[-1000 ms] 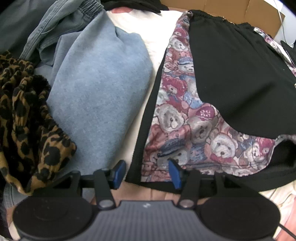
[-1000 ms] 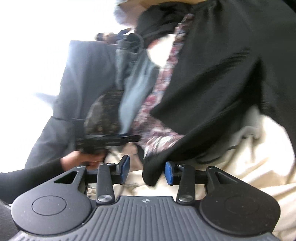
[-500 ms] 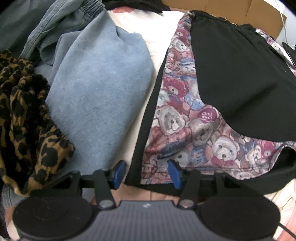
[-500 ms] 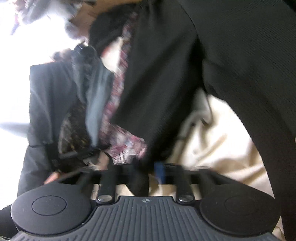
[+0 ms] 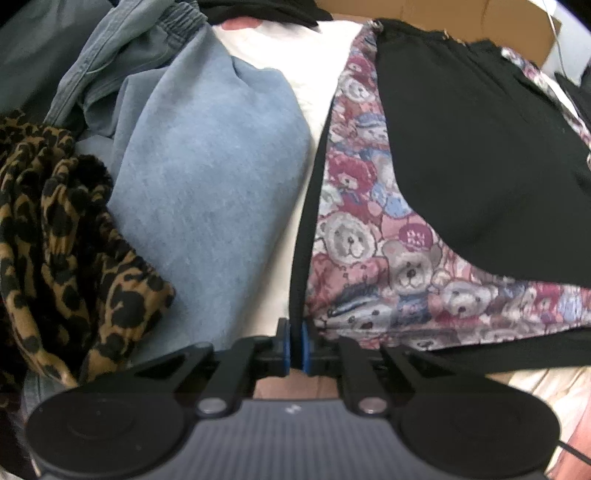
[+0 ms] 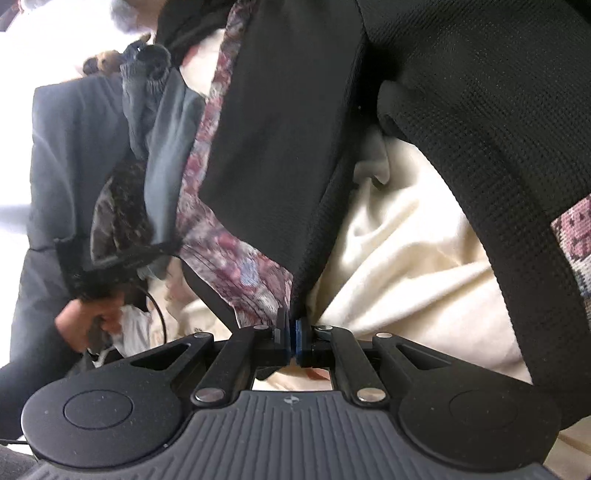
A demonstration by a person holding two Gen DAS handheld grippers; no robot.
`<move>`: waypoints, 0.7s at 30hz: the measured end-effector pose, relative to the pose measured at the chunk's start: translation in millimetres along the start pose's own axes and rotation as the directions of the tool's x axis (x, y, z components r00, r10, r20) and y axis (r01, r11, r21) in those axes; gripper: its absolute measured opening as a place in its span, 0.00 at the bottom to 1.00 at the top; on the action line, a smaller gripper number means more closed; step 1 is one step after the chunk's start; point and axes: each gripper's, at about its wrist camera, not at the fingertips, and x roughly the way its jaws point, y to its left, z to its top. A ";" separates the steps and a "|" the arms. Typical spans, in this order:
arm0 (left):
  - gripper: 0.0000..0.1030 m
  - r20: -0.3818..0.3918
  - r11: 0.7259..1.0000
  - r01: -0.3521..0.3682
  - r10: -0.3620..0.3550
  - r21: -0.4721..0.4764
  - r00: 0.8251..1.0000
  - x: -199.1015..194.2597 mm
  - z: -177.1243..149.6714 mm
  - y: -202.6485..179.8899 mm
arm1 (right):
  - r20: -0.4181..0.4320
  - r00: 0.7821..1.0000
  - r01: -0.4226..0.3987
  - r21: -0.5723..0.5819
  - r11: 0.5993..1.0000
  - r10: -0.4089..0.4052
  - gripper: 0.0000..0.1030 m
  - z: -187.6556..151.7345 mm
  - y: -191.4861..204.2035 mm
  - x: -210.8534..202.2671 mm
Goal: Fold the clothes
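A black garment (image 5: 461,166) with a teddy-bear print lining (image 5: 369,240) lies spread over the pile, its lining turned up along the near edge. My left gripper (image 5: 294,343) is shut on the narrow black hem at the garment's left corner. In the right wrist view the same black garment (image 6: 280,129) hangs in folds with the printed lining (image 6: 236,251) showing. My right gripper (image 6: 291,336) is shut on another black edge of it, where the cloth gathers down into the pads.
A light blue sweatshirt (image 5: 210,192), a leopard-print garment (image 5: 55,240) and a denim piece (image 5: 122,55) lie left of the black garment. Cream cloth (image 6: 406,258) lies underneath. A cardboard box (image 5: 424,14) stands behind. A person's hand (image 6: 85,325) holds the other gripper's handle.
Both grippers went from open to shut on the black garment's edge, the right one first. The right view rolled and drew closer to the cloth; the left view shifted slightly.
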 end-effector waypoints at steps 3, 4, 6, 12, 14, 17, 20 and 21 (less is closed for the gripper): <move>0.16 -0.015 1.000 -0.016 0.016 0.009 1.000 -9.2 -3.0 4.0 | 0.032 0.999 0.005 -0.002 1.000 -0.005 0.12 -0.1 -1.6 -13.3; 0.17 -0.017 1.000 -0.019 0.019 0.010 1.000 -13.2 -3.9 6.1 | 0.050 0.999 -0.001 -0.003 1.000 0.001 0.23 -0.6 -2.3 -19.1; 0.17 -0.005 1.000 -0.009 0.009 0.009 1.000 -22.6 -6.0 11.4 | 0.088 0.996 -0.023 -0.025 0.999 0.025 0.31 -1.5 -0.2 -30.3; 0.24 0.023 1.000 0.006 -0.006 0.005 1.000 -35.6 -6.9 8.4 | 0.152 0.985 -0.061 -0.122 0.991 0.080 0.38 5.3 23.5 -37.5; 0.25 0.024 1.000 0.013 -0.014 0.012 1.000 -37.0 -7.5 4.2 | 0.149 0.985 -0.063 -0.159 0.985 0.088 0.38 8.1 33.4 -31.6; 0.28 0.026 0.999 0.024 -0.025 0.025 0.999 -38.3 -9.9 -0.2 | 0.127 0.988 -0.063 -0.224 0.973 0.093 0.40 7.0 47.5 -19.2; 0.29 0.020 0.999 0.027 -0.028 0.020 0.999 -37.9 -11.4 -2.8 | 0.103 0.994 0.001 -0.304 0.953 0.032 0.43 2.8 61.1 -1.0; 0.29 0.019 1.000 0.026 -0.027 0.016 0.999 -34.6 -8.6 -7.3 | 0.097 0.995 0.029 -0.331 0.943 0.003 0.43 1.2 64.8 5.1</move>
